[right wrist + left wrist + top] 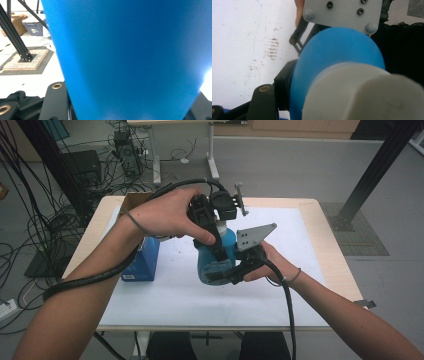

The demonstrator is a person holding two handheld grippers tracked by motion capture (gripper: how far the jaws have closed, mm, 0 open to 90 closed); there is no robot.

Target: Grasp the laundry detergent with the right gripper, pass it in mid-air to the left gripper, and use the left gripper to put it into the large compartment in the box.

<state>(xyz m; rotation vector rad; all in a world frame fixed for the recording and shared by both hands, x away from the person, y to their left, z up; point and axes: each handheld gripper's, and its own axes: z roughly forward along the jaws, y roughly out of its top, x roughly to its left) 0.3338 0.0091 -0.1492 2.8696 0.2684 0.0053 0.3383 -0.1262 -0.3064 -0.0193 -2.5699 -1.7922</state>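
A blue bottle (216, 262) with a white cap (364, 95) is held up over the white mat between both grippers. My left gripper (216, 245) comes at it from above, its jaws running down past the cap onto the bottle's shoulder (337, 55), and seems shut there. One left finger (263, 100) shows at the bottle's left side; the other is hidden. My right gripper (227, 274) is shut on the lower body, which stands close up as a blue wall (130, 57) between its fingers (56, 100). Its grey plate (254, 236) sticks up beside the bottle.
A blue box (142, 260) stands on the white mat (300, 240) left of the bottle, partly under the left forearm. A brown cardboard box (134, 200) sits at the table's far left corner. Cables and a black frame post (375, 170) surround the table.
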